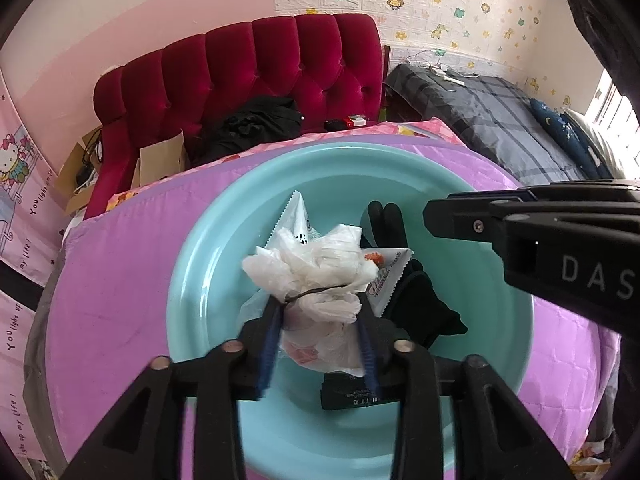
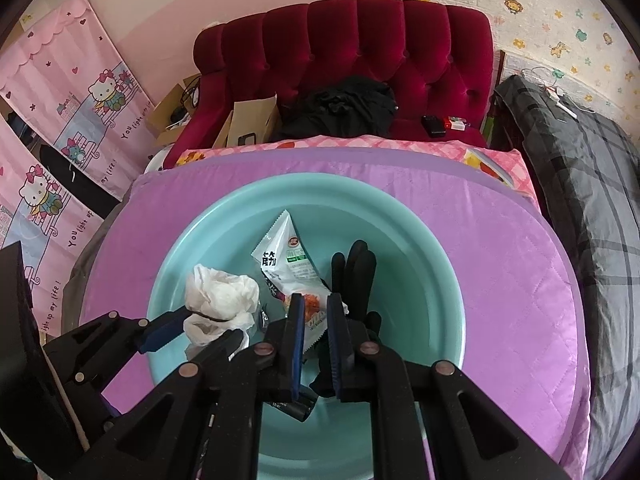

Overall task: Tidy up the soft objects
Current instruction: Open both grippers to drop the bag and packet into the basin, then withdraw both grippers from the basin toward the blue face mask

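A light blue basin (image 1: 208, 248) (image 2: 432, 264) sits on a purple quilted cover. Inside lie a black glove (image 1: 424, 304) (image 2: 356, 268), two white snack packets (image 2: 288, 256) (image 1: 386, 276) and a dark flat packet (image 1: 352, 396). My left gripper (image 1: 318, 304) is shut on a crumpled white plastic bag (image 1: 316, 264) tied with a dark band, held over the basin; it also shows in the right wrist view (image 2: 220, 300). My right gripper (image 2: 314, 304) hovers over the basin above a packet and the glove, jaws a little apart and empty; its body shows at the right of the left wrist view (image 1: 540, 236).
The purple cover (image 2: 500, 248) lies on a pink-checked sheet. Behind stand a red tufted headboard (image 2: 360, 44), black clothing (image 2: 344, 108), cardboard boxes (image 2: 252, 124) and small items. A grey plaid bedding pile (image 2: 580, 184) is at right. Pink cartoon curtains (image 2: 60, 120) hang at left.
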A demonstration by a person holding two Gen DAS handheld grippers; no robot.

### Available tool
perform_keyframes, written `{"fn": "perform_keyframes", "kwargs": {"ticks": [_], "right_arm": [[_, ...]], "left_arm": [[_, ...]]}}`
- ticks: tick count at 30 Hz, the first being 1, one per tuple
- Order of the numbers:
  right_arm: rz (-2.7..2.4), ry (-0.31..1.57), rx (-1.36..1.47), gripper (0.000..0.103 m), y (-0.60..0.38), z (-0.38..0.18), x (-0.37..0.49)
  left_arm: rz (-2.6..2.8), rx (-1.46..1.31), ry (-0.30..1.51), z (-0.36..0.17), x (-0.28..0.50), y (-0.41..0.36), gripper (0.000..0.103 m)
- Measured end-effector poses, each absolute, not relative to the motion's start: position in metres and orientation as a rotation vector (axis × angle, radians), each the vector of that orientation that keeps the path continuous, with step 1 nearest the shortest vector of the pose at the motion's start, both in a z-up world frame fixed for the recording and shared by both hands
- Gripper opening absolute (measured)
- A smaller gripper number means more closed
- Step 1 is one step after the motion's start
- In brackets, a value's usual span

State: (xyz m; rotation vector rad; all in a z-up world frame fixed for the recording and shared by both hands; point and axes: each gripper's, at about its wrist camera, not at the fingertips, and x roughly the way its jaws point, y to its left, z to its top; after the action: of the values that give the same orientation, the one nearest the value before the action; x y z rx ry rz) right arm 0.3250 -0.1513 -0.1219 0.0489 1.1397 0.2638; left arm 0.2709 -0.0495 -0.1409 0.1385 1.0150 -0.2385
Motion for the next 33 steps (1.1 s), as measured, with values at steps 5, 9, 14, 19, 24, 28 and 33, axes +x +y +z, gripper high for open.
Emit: {"fn": "perform_keyframes", "kwargs": {"ticks": [5,9,14,19,24,28,33], "right_arm": [[0.237,1.137,0.052,0.036,-0.155,-0.12,0.32],[0.203,1.122,0.042,0.07,-0.159,-0.117,0.316],[0.193,1.102,0.03,0.101,-0.161,-0.112,0.308],[0.193,1.083,0.014,0.103,-0.159,-0.105,0.296],[0.193,1.068,0.011,0.103,-0.16,-0.096,0.282],[0.198,1.063,0.011,0.103,-0.161,-0.089,0.268],[0.209,1.052,0.0,0.103,-0.161,-0.081,0.247]], "left_arm": [[-0.209,0.126,0.976,-0.136,0.268,-0.047,0.103],[-0.19,0.145,0.964,-0.134,0.263,-0.044,0.103],[-0.179,0.127,0.962,-0.129,0.252,-0.037,0.103],[-0.177,0.126,0.953,-0.122,0.236,-0.033,0.103],[-0.168,0.13,0.952,-0.117,0.22,-0.03,0.103],[-0.156,0.14,0.953,-0.115,0.202,-0.025,0.103],[-0.15,0.143,0.949,-0.11,0.179,-0.019,0.103]]}}
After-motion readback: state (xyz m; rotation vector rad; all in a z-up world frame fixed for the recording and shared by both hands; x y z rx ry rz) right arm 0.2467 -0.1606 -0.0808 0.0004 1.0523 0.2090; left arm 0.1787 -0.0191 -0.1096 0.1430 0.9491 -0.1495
